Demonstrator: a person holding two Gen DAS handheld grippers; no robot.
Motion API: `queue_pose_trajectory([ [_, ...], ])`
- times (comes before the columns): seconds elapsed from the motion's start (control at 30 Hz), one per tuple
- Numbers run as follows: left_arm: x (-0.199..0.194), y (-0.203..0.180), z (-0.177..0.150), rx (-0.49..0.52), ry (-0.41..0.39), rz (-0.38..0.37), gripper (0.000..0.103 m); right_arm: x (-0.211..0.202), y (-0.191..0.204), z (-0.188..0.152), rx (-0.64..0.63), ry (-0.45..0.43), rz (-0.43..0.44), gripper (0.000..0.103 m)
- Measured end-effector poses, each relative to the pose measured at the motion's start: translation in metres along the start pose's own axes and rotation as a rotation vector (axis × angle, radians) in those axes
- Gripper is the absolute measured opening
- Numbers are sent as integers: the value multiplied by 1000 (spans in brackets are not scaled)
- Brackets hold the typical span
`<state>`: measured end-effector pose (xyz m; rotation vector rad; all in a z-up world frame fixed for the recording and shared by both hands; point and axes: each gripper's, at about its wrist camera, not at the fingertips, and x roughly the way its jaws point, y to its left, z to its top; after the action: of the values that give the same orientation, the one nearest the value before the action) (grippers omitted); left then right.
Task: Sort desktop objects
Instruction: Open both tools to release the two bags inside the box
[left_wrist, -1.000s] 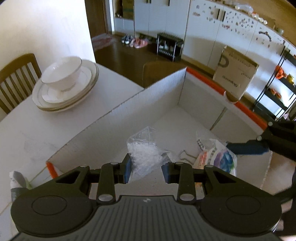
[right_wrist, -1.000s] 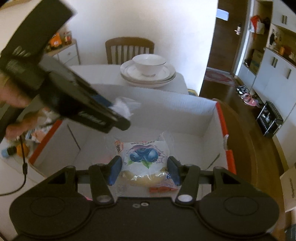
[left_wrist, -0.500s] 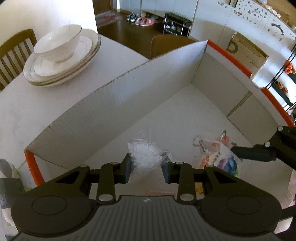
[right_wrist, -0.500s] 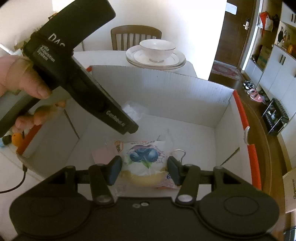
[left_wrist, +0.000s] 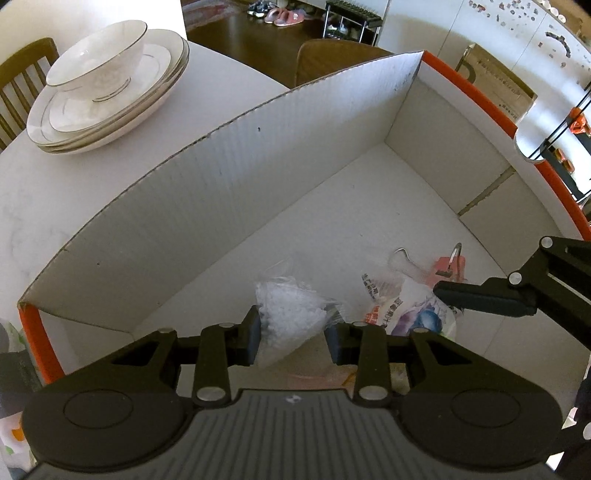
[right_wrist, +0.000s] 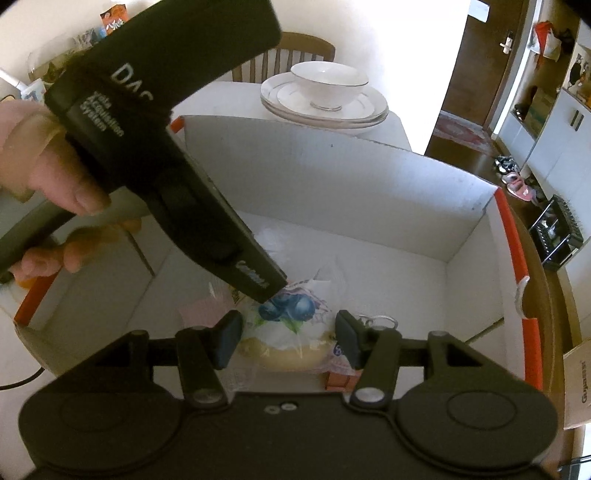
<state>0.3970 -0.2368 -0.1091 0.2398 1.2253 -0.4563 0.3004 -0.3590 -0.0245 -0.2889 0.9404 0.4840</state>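
Note:
A white cardboard box with orange rims (left_wrist: 229, 173) (right_wrist: 369, 199) stands on the white table. My left gripper (left_wrist: 293, 338) is shut on a clear bag of white pellets (left_wrist: 291, 317) and holds it low inside the box. My right gripper (right_wrist: 288, 339) is shut on a blueberry snack packet (right_wrist: 291, 325), also low in the box. The packet shows in the left wrist view (left_wrist: 402, 306) beside the right gripper's finger (left_wrist: 484, 295). A metal binder clip (left_wrist: 448, 258) and a pink item (right_wrist: 201, 310) lie on the box floor.
A white bowl on stacked plates (left_wrist: 107, 85) (right_wrist: 325, 96) stands on the table beyond the box. A wooden chair (right_wrist: 291, 55) stands behind the table. Loose packets (left_wrist: 11, 435) lie left of the box. The left gripper's body (right_wrist: 166, 147) crosses the right wrist view.
Both grippers have moved down into the box with their loads. The left gripper has come closer to the blueberry packet.

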Motion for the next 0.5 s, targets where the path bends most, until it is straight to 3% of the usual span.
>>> queue_pose_trajectory([
  [0.13,-1,0,2,14,-16,24,37,-1,-4,1,14,9,10,61],
  [0.27,-9,1,-1,13,-52,27,56,1,-8,6,22,11,20,65],
  [0.5,-35,1,-9,-2,-121,-11,58,-15,-12,4,39,-24,34,75],
])
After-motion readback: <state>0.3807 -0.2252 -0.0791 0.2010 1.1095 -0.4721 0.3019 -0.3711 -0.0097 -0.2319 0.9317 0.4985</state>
